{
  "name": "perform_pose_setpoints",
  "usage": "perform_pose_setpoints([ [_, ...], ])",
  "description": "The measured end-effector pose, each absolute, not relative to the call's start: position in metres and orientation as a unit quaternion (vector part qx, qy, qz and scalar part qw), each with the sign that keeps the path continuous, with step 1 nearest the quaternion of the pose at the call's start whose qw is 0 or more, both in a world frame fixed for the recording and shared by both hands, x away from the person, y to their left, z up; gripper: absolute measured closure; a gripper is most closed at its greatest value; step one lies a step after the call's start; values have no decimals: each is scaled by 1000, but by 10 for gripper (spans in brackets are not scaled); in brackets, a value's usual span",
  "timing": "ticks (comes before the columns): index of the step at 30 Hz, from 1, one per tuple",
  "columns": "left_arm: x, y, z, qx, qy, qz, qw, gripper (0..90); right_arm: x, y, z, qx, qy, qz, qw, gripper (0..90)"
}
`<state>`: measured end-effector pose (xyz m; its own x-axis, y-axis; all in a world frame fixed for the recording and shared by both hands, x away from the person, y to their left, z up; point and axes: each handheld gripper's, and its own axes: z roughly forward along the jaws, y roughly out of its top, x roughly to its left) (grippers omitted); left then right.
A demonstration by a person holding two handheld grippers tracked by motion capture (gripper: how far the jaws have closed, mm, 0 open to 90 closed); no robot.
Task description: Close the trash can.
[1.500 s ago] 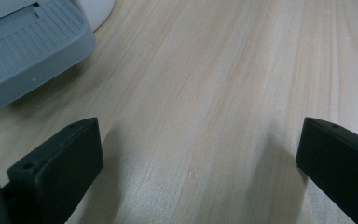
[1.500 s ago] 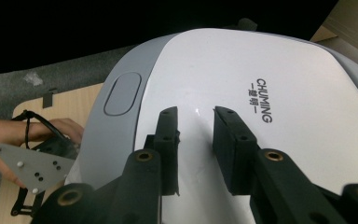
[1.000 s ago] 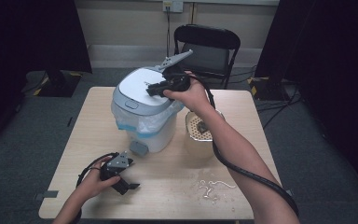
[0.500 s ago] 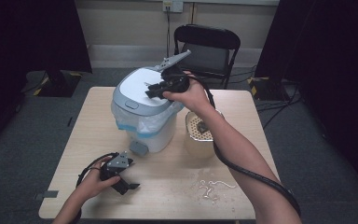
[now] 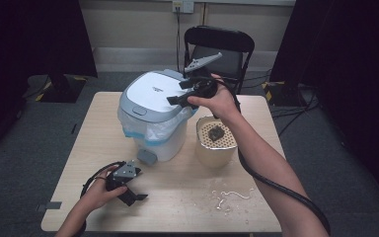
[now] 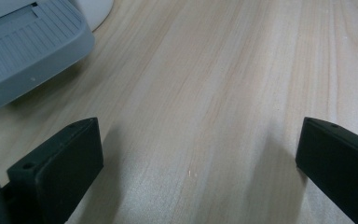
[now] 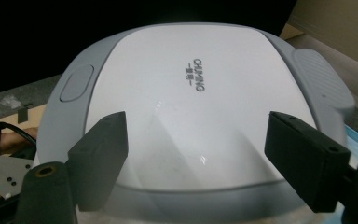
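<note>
The right gripper (image 5: pixel 177 97) hovers over the bin lid (image 5: pixel 153 94) — jaws just opened wide, nothing between them. The left gripper (image 5: pixel 131 195) rests on the table (image 5: pixel 187 197) — jaws wide, empty.

- The right gripper (image 5: pixel 177 98) hovers over the closed white lid of a pedal bin (image 5: pixel 153 118) lined with a plastic bag; its fingers have just been opening, nothing between them.
- The left gripper (image 5: pixel 133 197) rests on the desk (image 5: pixel 187 197), near the bin's grey pedal (image 5: pixel 146 157).
- A beige perforated container (image 5: pixel 217 143) stands just beside the bin.
</note>
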<state>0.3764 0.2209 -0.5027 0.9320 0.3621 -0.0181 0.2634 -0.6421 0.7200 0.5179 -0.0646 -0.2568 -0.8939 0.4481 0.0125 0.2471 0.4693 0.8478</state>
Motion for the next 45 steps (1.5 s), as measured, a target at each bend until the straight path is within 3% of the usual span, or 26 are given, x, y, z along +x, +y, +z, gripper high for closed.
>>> perform_pose_setpoints([
  [20,374,222,-503,904,174,66,386,0,479,-97,-277,176,871,443,120,153],
  [45,374,221,-503,903,175,67,387,0,441,-112,-328,171,882,431,89,146],
])
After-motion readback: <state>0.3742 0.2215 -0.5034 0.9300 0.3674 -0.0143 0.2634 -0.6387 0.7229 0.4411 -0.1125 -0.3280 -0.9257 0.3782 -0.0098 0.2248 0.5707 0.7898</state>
